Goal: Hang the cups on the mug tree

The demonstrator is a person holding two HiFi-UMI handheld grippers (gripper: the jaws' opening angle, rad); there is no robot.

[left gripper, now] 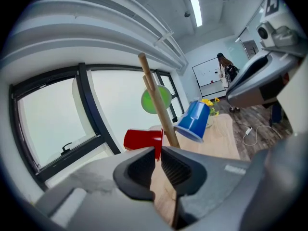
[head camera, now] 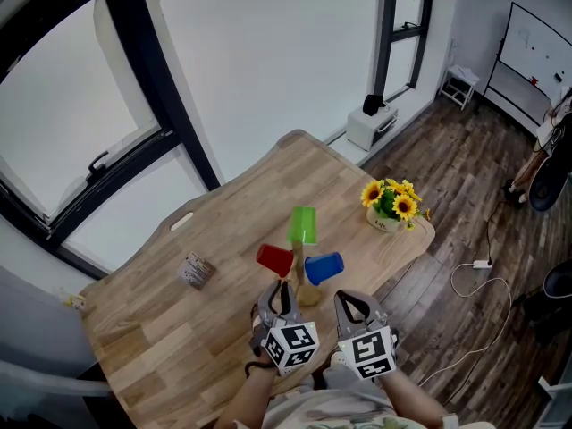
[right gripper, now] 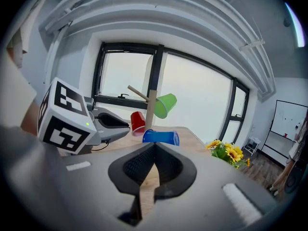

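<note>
**A:** What do we have, biggest first?

**B:** The wooden table spreads across the middle of the head view. Then comes the mug tree, just below centre.

**A:** And our grippers?

**B:** Both are at bottom centre, near the tree but not touching it. We see the left gripper with its jaws a narrow slit apart and empty. The right gripper has its jaws together.

**A:** The cups?

**B:** All on the tree: green cup uppermost, red cup left, blue cup right.
</note>
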